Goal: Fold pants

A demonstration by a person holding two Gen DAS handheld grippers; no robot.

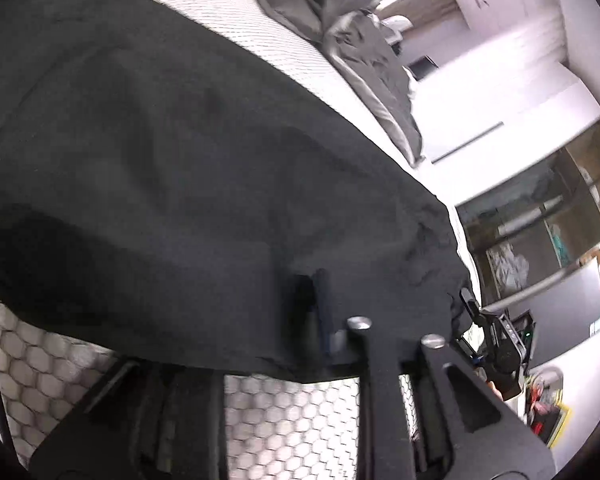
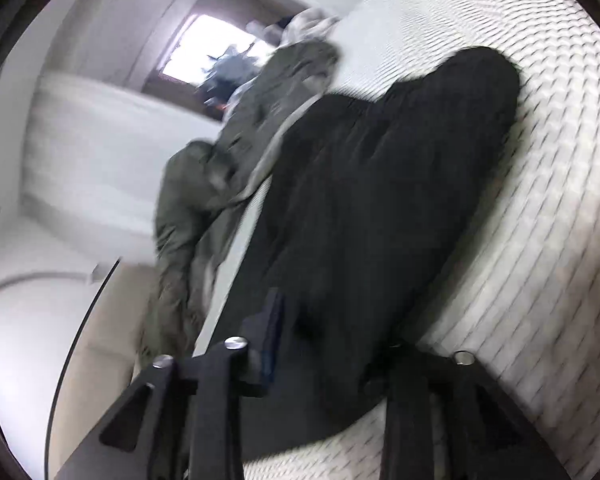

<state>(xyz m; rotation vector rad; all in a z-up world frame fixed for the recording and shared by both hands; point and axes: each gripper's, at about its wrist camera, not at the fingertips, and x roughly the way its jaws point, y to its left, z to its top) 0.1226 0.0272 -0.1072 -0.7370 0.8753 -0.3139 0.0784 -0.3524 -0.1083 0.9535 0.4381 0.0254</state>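
1. We see the dark charcoal fabric pants spread over the white ribbed mattress, hanging off its edge toward six o'clock.
2. Our left gripper looks pinched tight on the pants' edge.
3. Our right gripper has its fingers wide apart with cloth between; whether it grips, we cannot tell.
4. We judge folding barely begun: no neat fold shows.

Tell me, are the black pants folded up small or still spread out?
Mostly spread out. The black pants stretch long across the white mattress, with both legs showing. Whether any fold has begun, cannot tell.
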